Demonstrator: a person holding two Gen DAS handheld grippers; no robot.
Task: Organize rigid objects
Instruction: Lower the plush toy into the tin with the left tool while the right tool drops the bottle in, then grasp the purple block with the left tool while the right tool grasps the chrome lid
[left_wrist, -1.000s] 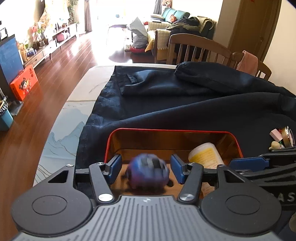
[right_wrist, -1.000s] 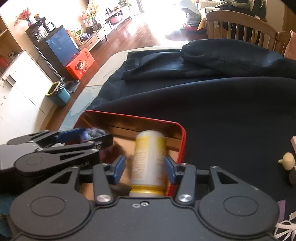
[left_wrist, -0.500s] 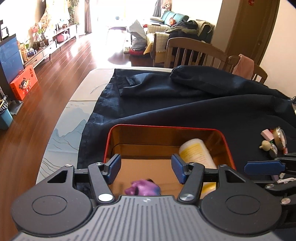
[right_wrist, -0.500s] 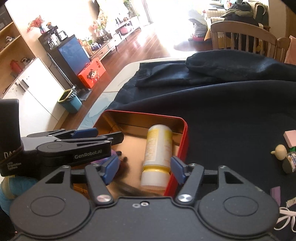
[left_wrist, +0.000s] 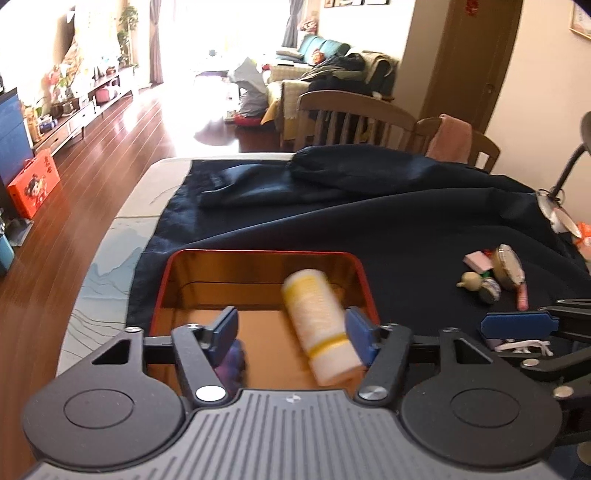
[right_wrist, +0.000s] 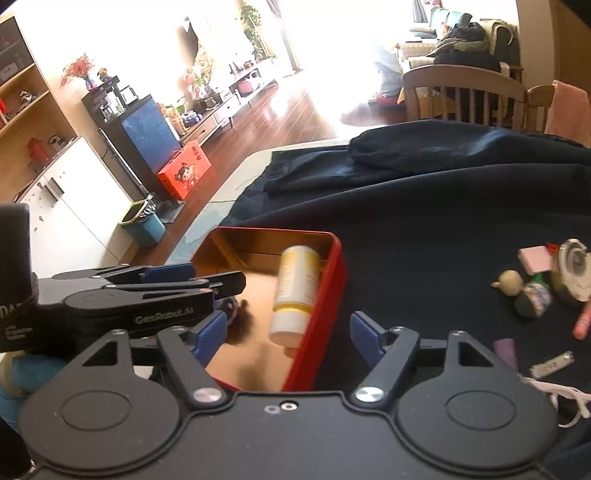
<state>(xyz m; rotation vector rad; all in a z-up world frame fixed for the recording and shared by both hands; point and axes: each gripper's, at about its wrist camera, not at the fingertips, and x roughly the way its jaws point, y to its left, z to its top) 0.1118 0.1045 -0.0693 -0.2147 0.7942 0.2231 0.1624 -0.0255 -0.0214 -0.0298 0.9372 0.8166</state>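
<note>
A red tin box (left_wrist: 258, 254) (right_wrist: 332, 280) with a gold inside sits on the dark cloth. A white and yellow bottle (left_wrist: 321, 328) (right_wrist: 295, 288) lies in it on its side. A purple ball (left_wrist: 231, 363) lies in the box near its front left, partly hidden by my left finger. My left gripper (left_wrist: 291, 332) is open and empty above the box's near side. My right gripper (right_wrist: 288, 332) is open and empty above the box's right wall. Small loose objects (left_wrist: 491, 273) (right_wrist: 543, 280) lie on the cloth to the right.
A dark blue cloth (left_wrist: 369, 221) covers the table, bunched up at the far side. Wooden chairs (left_wrist: 354, 118) stand behind the table. A desk lamp (left_wrist: 569, 166) stands at the right edge. A white cord (right_wrist: 554, 391) lies near my right gripper.
The purple ball dropped from my left gripper into the box. The bottle left my right gripper and lies in the box. Both grippers have pulled back and up; the right one moved rightwards.
</note>
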